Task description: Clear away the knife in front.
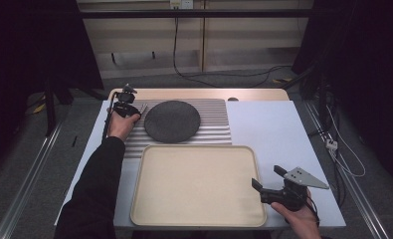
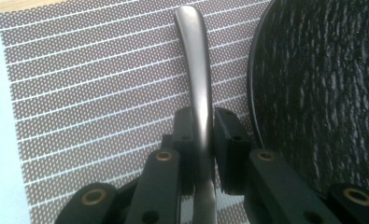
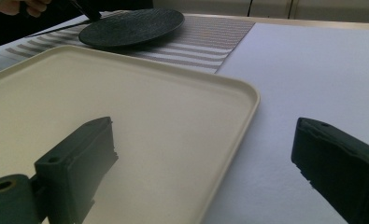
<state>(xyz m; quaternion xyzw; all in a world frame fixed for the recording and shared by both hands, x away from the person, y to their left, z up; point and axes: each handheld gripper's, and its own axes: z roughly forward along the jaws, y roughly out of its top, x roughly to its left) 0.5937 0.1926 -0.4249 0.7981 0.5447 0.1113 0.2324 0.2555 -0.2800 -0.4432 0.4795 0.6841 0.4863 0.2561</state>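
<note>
My left gripper (image 1: 133,110) (image 2: 203,133) is shut on the handle of a piece of metal cutlery (image 2: 197,70), which lies over the striped placemat (image 1: 214,119) (image 2: 79,93). A dark round plate (image 1: 172,121) (image 2: 322,84) (image 3: 131,25) rests on the mat just to the right of that grip. The cutlery's far end is hidden under the jaws. My right gripper (image 1: 266,177) (image 3: 205,154) stands open at the right edge of the cream tray (image 1: 199,146) (image 3: 247,93), with nothing between its jaws.
The pale blue table cover (image 1: 268,124) (image 3: 313,74) lies bare to the right of the mat and tray. A wooden table edge (image 1: 199,93) runs along the back. Cables (image 1: 343,149) hang off the right side.
</note>
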